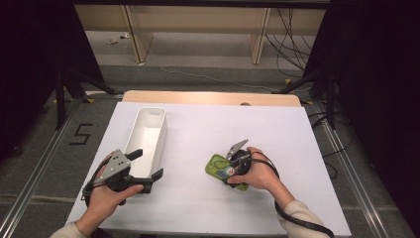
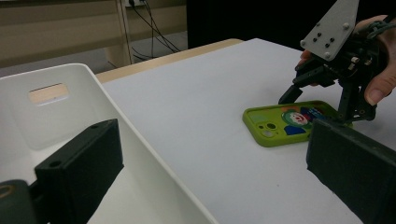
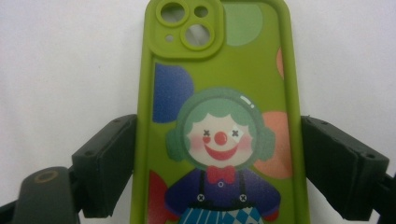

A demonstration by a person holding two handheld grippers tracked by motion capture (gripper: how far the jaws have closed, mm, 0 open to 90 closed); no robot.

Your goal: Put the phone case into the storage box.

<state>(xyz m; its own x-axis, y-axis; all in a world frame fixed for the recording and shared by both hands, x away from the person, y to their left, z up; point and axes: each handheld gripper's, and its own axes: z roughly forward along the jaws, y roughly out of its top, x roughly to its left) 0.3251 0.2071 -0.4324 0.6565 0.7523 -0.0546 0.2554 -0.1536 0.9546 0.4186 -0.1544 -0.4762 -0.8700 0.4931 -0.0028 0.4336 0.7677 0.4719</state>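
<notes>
A green phone case (image 1: 217,166) printed with a clown lies flat on the white table top, camera cut-out toward the left. My right gripper (image 1: 232,167) comes down over it from the right. In the right gripper view the case (image 3: 219,93) runs up between the two black jaws; my right gripper (image 3: 219,163) stands open, its pads close at the case's long edges. The case (image 2: 289,123) and that right gripper (image 2: 322,105) also appear in the left gripper view. My left gripper (image 1: 147,164) is open at the near end of a white bin (image 1: 148,111), nothing gripped.
The long white bin (image 2: 93,84) is empty and lies lengthwise on the left half of the white board (image 1: 223,124). A wooden table edge (image 1: 208,96) runs behind the board. Cables trail from both hands toward the near edge.
</notes>
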